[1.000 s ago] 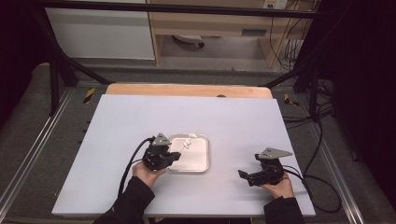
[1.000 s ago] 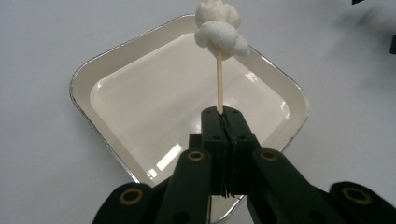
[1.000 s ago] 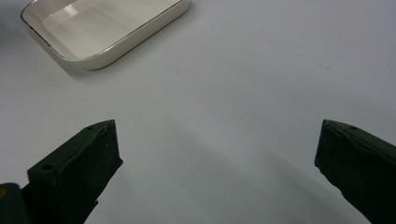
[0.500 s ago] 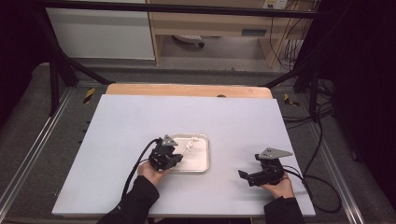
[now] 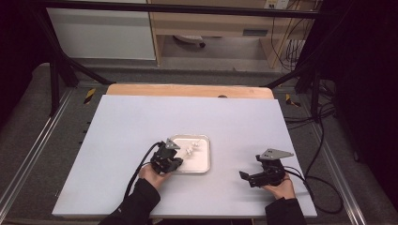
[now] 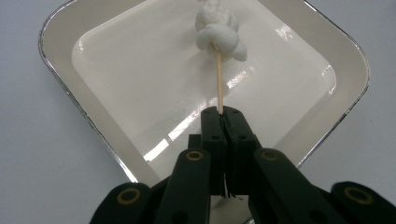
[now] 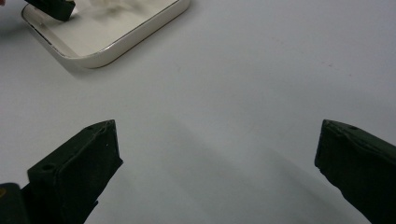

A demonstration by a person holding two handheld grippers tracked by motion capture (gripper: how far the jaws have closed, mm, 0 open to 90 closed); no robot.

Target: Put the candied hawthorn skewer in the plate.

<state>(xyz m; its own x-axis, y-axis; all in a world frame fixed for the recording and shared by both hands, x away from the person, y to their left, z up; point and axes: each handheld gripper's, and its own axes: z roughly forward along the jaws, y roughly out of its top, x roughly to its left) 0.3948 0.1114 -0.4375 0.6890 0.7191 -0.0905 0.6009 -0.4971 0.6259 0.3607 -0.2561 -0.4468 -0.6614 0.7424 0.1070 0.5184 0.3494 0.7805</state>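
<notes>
1. L gripper: jaws closed tight on the near end of a thin wooden skewer. In the high view it sits at the near-left corner of the tray, in the person's left hand.
2. Skewer's long axis runs straight out from the jaw tips, in line with the gripper, pointing away over the tray floor.
3. White food pieces are bunched on the skewer's far end, over the inner part of the tray; can't tell if they rest on the floor or hang just above it.
4. Tray: white, shallow, rounded corners, metal-edged rim, lying flat on the table near the front middle.
5. R gripper: jaws wide apart, nothing between them, just bare tabletop below. It sits well apart from the tray, to its right, near the table's front edge.
6. Judgement: any next move w/ the skewer turns on the L hand. It's the nearer one and already has the stick end-on, so the food follows wherever that wrist points.
</notes>
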